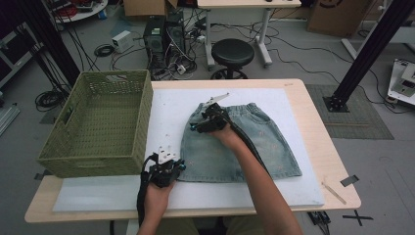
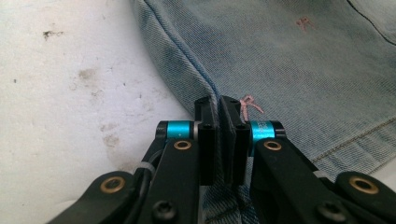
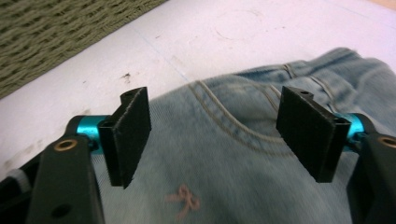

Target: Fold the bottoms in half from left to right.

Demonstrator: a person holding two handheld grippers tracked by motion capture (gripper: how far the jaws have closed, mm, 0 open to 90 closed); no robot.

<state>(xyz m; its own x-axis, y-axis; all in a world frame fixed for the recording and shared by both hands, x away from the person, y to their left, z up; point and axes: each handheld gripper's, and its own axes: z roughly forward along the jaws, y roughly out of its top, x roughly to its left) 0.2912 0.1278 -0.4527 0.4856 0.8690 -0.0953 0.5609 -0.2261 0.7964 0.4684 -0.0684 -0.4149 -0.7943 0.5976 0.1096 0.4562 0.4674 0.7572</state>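
A light blue denim skirt (image 1: 240,144) with small pink bows lies flat on the white mat (image 1: 166,105), waistband at the far side. My left gripper (image 1: 169,164) is at the skirt's near left corner, and in the left gripper view it (image 2: 219,109) is shut on the side seam of the skirt (image 2: 280,60). My right gripper (image 1: 200,125) hovers over the skirt's upper left part near the front pocket. In the right gripper view its jaws (image 3: 215,135) stand wide apart above the denim (image 3: 233,154), with nothing between the pads.
A green woven basket (image 1: 100,122) stands on the table's left side, close beside the skirt; its wall (image 3: 56,32) fills the corner of the right gripper view. The wooden table edge (image 1: 337,166) runs along the right. A black stool (image 1: 232,54) stands beyond the table.
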